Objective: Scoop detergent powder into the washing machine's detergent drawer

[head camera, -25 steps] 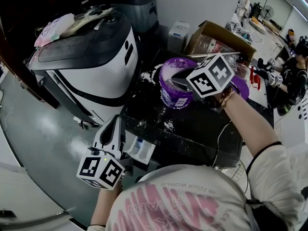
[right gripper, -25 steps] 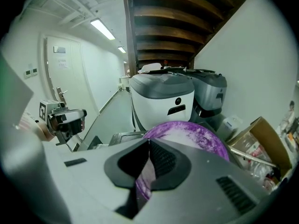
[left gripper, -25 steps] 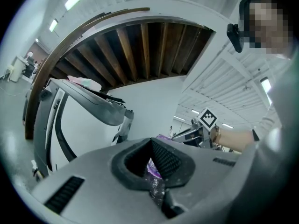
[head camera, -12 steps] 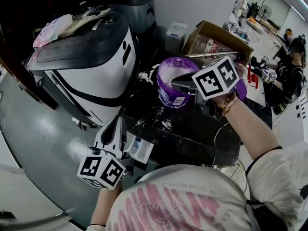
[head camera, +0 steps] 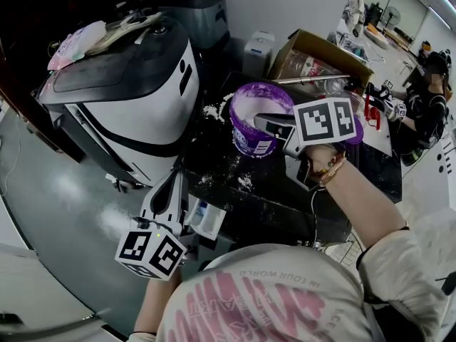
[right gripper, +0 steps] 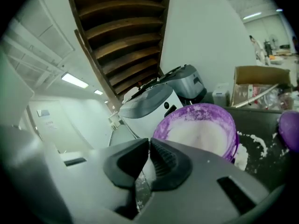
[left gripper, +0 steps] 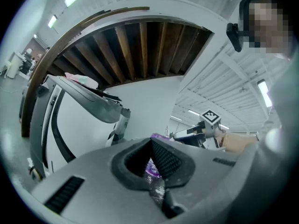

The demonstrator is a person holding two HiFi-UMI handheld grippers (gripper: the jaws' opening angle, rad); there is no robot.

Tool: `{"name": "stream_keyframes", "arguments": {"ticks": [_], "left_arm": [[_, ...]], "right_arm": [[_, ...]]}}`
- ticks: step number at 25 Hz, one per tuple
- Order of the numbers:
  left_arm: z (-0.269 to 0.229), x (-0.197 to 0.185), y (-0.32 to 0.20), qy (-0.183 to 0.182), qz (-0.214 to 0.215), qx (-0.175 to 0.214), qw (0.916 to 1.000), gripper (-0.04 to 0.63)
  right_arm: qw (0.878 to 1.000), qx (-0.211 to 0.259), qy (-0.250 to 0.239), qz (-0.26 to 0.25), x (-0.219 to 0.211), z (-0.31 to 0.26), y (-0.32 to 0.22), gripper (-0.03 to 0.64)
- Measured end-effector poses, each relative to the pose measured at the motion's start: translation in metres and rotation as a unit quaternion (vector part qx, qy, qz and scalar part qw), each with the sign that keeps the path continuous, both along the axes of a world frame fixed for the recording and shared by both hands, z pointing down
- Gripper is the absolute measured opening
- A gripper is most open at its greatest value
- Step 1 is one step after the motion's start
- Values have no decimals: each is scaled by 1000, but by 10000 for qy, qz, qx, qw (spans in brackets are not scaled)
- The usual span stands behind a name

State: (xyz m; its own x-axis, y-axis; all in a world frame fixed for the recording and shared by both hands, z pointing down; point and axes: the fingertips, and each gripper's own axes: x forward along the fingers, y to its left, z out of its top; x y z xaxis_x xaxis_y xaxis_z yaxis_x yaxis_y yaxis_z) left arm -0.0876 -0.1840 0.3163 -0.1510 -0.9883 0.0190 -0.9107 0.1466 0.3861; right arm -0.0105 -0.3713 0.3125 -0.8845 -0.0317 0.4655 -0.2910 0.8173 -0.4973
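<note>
Powder tub point(head camera: 249, 142) sits on the worktop point(head camera: 278, 191), right at your right hand-held gripper point(head camera: 259, 122), which is pinched on what looks like a clear scoop point(right gripper: 142, 183). Drawer point(head camera: 206, 221) is down-left, beside your closed, empty left hand-held gripper point(head camera: 174, 178).

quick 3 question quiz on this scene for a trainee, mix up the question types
1. True or false: a lid covers the purple tub.
2. The right hand-held gripper points toward: A the purple tub, B the cardboard box, C the floor.
3. Fill in: spilled powder lies on the dark ____.
Key: 1 false, the tub is open; 2 A; 3 table.
</note>
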Motion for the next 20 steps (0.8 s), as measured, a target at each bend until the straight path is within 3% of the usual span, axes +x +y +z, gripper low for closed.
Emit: {"name": "stream_keyframes", "arguments": {"ticks": [5,11,15,20], "left_arm": [[4,4,1,40,30,-25,10000,2],[9,8,4,115,38,-82,9999,2],[7,9,6,72,17,-107,9999,2],[11,14,7,62,28,-196,9998,2]], "right_arm": [[9946,-714,-480,584,5,-1,-2,12],[9747,-1437,-1097,1314,14,4,-3,9],[9613,-1760,-1377,1610,16,12,-2,5],[9538,-1888,-1581,1721,19,12,-4,5]]}}
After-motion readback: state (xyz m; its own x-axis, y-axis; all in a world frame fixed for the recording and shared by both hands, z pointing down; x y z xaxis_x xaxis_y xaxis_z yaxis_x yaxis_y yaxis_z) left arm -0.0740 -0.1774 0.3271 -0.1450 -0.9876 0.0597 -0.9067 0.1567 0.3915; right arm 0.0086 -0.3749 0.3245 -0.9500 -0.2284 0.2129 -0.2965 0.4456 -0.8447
